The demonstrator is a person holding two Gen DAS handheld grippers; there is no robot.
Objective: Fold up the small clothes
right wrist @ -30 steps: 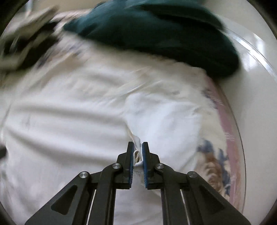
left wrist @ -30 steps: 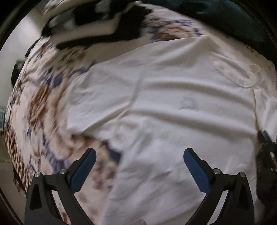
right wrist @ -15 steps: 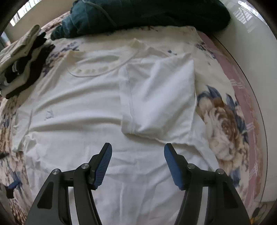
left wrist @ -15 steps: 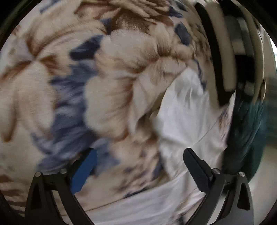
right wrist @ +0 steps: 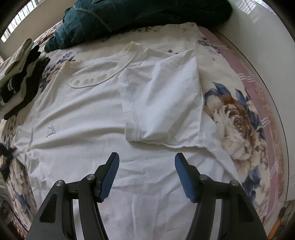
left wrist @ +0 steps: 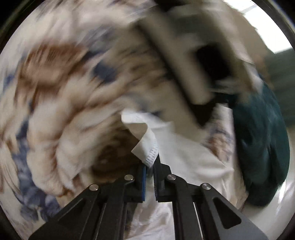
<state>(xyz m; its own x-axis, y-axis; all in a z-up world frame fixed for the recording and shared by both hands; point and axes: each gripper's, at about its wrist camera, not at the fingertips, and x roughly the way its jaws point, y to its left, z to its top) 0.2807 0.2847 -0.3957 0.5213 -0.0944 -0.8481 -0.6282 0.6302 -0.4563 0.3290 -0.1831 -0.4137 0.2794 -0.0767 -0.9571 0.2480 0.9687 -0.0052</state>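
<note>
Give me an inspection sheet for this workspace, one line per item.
Surface: floral blanket covering a bed.
Job's things: white T-shirt spread flat, one sleeve folded inward.
Clutter: dark green garment at the far edge; black-and-cream clothes pile to one side.
Grippers: left gripper shut on the T-shirt's other sleeve edge; right gripper open above the shirt.
Cables: nothing seen.
Surroundings: pale floor beside the bed.

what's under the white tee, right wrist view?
The white T-shirt lies spread on a floral blanket, which shows along its edges. One sleeve is folded on top. Whatever is beneath the shirt's middle is covered.
</note>
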